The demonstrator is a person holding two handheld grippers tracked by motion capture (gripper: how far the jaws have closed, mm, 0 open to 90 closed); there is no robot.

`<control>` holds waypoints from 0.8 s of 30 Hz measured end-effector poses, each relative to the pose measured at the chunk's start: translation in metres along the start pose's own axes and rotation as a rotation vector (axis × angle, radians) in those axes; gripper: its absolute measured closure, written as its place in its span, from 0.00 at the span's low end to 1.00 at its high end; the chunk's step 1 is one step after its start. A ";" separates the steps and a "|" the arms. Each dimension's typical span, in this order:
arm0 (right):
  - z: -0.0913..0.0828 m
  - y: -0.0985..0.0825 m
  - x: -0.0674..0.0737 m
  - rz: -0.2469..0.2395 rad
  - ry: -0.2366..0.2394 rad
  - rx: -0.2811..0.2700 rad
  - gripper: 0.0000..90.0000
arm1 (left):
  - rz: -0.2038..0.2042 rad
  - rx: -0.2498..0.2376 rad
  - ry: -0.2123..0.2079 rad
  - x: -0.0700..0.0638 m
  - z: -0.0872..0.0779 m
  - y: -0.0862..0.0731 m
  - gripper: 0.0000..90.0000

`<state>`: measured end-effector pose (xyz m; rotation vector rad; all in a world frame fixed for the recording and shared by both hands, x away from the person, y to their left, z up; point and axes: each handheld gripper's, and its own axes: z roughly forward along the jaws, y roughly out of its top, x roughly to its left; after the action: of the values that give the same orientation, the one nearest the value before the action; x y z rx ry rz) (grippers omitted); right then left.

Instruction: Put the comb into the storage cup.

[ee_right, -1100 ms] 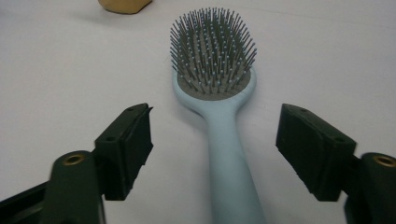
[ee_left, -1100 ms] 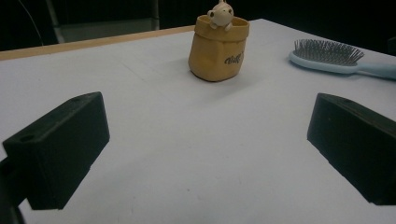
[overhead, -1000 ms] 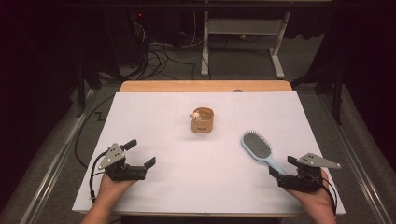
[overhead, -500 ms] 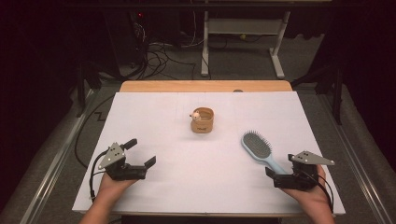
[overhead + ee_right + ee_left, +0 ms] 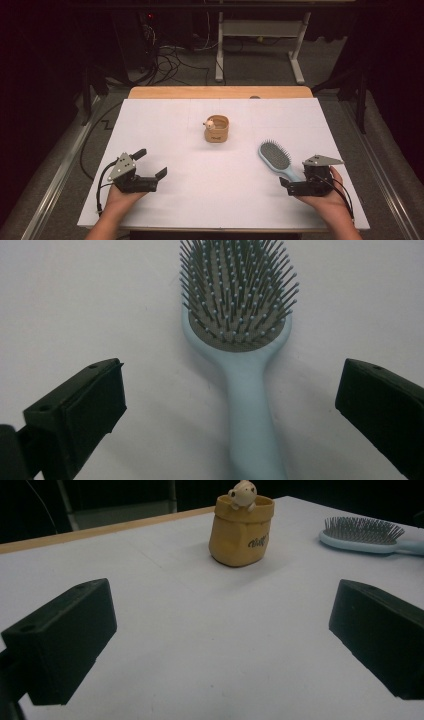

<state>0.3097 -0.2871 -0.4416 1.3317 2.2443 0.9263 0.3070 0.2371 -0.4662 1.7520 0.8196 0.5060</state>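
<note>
Nearest, both grippers sit wide open and empty on the white desk (image 5: 200, 200): left gripper (image 5: 150, 165) near-left, right gripper (image 5: 230, 405) straddling the handle of the blue brush (image 5: 240, 340) without touching it. Farther back, mid-desk, stands a tan pot (image 5: 216, 129) with a small figure (image 5: 242, 492).

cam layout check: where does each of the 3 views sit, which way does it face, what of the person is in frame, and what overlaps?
High view: fixed above the person's side, looking forward and down on the white table; both forearms, left claw and right claw show.
Left gripper view: rides the left claw, low, facing the tan pouch; own jaws wide apart.
Right gripper view: rides the right claw, looking down on the hairbrush, handle between its open jaws.
Shared: the hairbrush appears in all three; the pouch in the high and left gripper views.
</note>
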 end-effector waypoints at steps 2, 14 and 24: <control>0.002 0.002 0.000 -0.005 -0.007 0.021 0.00 | 0.005 0.002 -0.001 -0.001 0.001 -0.001 0.00; 0.004 0.010 -0.001 -0.040 -0.013 0.131 0.00 | 0.003 0.004 -0.015 0.000 0.000 -0.001 0.00; 0.009 0.012 -0.003 -0.064 -0.006 0.222 0.00 | 0.004 -0.008 -0.023 -0.002 0.001 -0.001 0.00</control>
<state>0.3244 -0.2827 -0.4392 1.3421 2.4266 0.6654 0.3060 0.2348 -0.4669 1.7495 0.7974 0.4902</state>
